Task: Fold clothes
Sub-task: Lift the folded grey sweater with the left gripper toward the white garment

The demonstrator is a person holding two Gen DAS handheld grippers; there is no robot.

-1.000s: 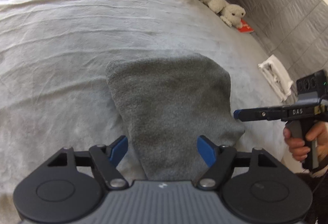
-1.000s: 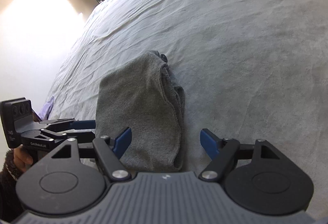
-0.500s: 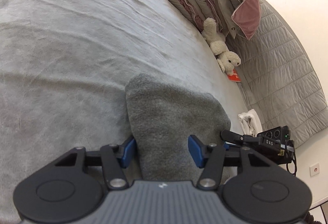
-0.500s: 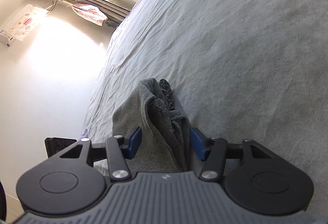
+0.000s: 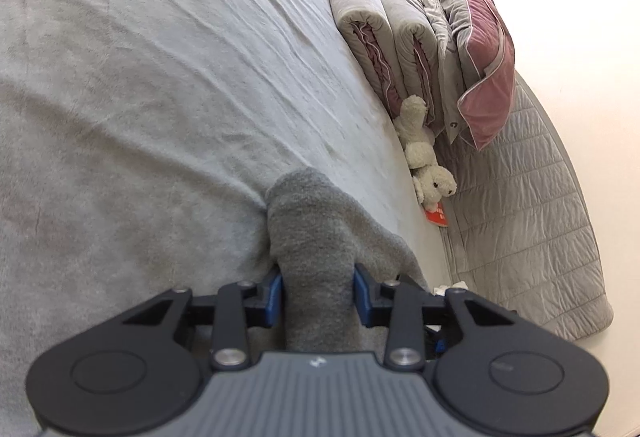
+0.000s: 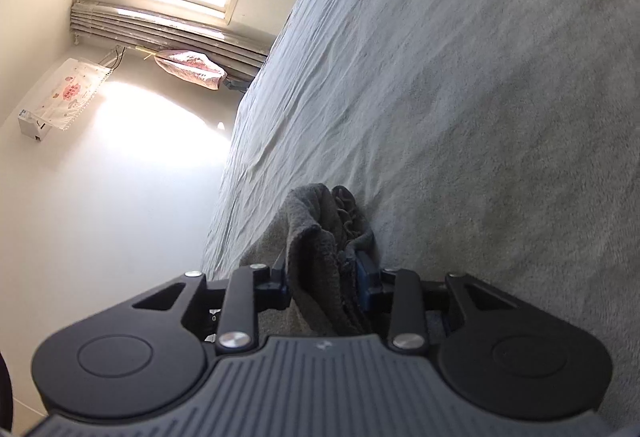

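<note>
Since a second ago, dropped lower onto the bed (image 5: 140,97) and rolled, both tools now at the near edge of the folded grey garment (image 5: 316,245). Left gripper (image 5: 318,295): jaws just closing, blue pads pressed on the bunched cloth. Right gripper (image 6: 326,283): likewise closing, clamped on the garment's layered open edge. Stuffed toy (image 5: 428,161) against folded quilts (image 5: 384,25) beyond.

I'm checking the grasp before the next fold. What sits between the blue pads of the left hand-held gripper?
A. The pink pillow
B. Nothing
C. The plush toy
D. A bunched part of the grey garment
D: in the left wrist view the left hand-held gripper has its blue pads pressed against both sides of the grey garment.
</note>
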